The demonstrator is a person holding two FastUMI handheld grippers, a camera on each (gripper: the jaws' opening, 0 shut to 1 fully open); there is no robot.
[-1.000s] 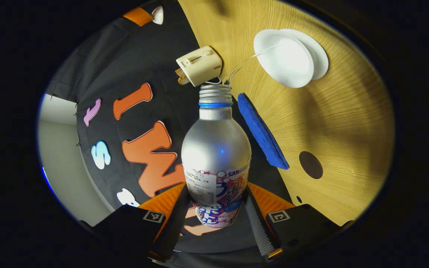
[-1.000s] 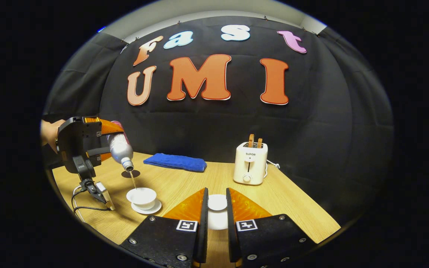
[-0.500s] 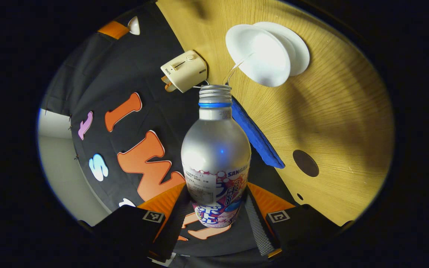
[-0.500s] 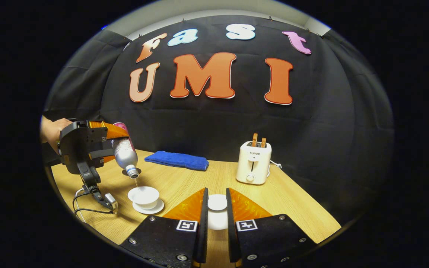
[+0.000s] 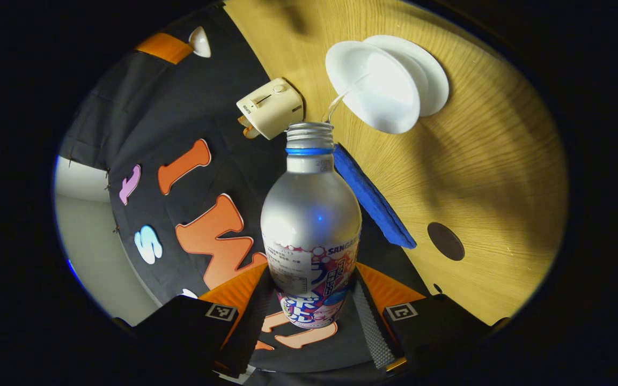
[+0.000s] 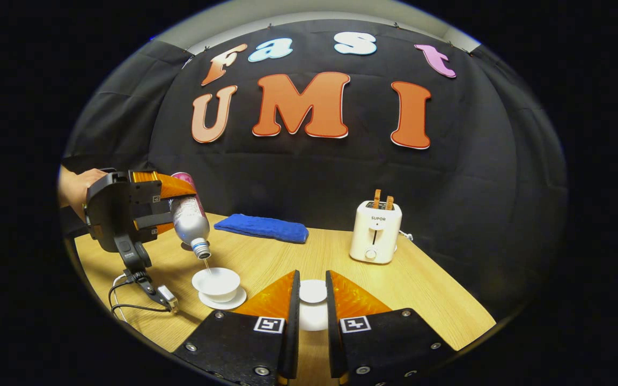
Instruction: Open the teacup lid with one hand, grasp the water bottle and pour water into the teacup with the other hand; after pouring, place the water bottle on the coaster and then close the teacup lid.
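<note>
The left hand-held gripper [image 5: 309, 316] clamps the water bottle [image 5: 310, 225] between both fingers, tipped mouth-down, a thin stream falling into the open teacup [image 6: 216, 281] just ahead on the table [image 6: 421, 289]. The right hand-held gripper [image 6: 312, 305] pinches the teacup lid [image 6: 313, 292], fingers nearly closed.

The left gripper [image 5: 309, 316] has both fingers pressed against the lower body of the water bottle [image 5: 310, 225], one on each side, and holds it raised and tilted mouth-down; in the right gripper view this gripper [image 6: 172, 206] shows at the left, with a hand [image 6: 75, 187] behind its body. The right gripper [image 6: 312, 300] is level and points forward, its fingers drawn close on either side of the white teacup lid [image 6: 313, 292], holding it.
</note>
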